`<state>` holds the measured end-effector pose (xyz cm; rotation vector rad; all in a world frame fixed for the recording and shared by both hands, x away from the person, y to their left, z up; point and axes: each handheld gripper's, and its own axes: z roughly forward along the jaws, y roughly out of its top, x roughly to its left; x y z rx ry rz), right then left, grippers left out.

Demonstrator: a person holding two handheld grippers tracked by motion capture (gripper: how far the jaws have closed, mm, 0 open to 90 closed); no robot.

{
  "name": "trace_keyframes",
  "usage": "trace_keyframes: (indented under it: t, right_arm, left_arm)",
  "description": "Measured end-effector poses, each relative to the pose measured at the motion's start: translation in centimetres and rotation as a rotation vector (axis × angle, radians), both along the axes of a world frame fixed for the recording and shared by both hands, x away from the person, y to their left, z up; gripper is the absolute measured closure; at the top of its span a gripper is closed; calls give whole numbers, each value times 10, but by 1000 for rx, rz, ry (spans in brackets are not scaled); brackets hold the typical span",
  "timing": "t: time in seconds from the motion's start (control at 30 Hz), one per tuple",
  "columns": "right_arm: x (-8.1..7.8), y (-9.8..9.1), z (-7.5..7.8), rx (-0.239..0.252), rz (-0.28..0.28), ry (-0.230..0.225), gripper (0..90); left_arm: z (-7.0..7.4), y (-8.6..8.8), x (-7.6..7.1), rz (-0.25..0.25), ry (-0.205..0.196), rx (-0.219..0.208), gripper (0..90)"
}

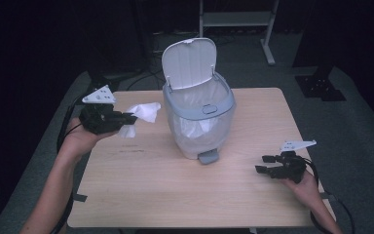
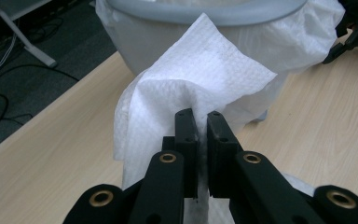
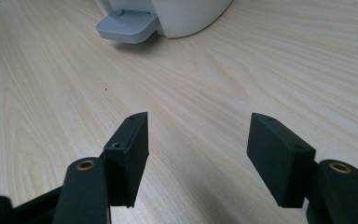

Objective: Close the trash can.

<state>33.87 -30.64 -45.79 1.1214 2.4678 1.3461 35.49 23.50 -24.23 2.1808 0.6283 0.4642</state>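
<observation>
A white paper towel (image 1: 143, 113) hangs in the air at the table's left, pinched by my left gripper (image 1: 129, 118), which is shut on it. In the left gripper view the paper towel (image 2: 191, 88) fans out above my left gripper (image 2: 202, 119), just short of the bin (image 2: 205, 14). The white pedal bin (image 1: 198, 114) stands mid-table with its lid (image 1: 189, 62) up and a bag lining it. My right gripper (image 1: 264, 164) rests low at the right, open and holding nothing. In the right gripper view my right gripper (image 3: 198, 140) hovers over bare wood, facing the bin's grey pedal (image 3: 127, 26).
The wooden table (image 1: 175, 185) has free surface in front of the bin and on both sides. Dark floor with cables and a white metal stand (image 1: 238, 22) lies beyond the far edge. A stand's dark base (image 1: 320, 85) sits on the floor at the right.
</observation>
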Motion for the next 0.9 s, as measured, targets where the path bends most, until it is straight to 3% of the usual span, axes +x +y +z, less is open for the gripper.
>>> trace_keyframes:
  t: [0.9]
  right_arm:
    - [-4, -5, 0, 13, -14, 1, 376]
  left_arm:
    - [39, -46, 20, -84, -19, 13, 848]
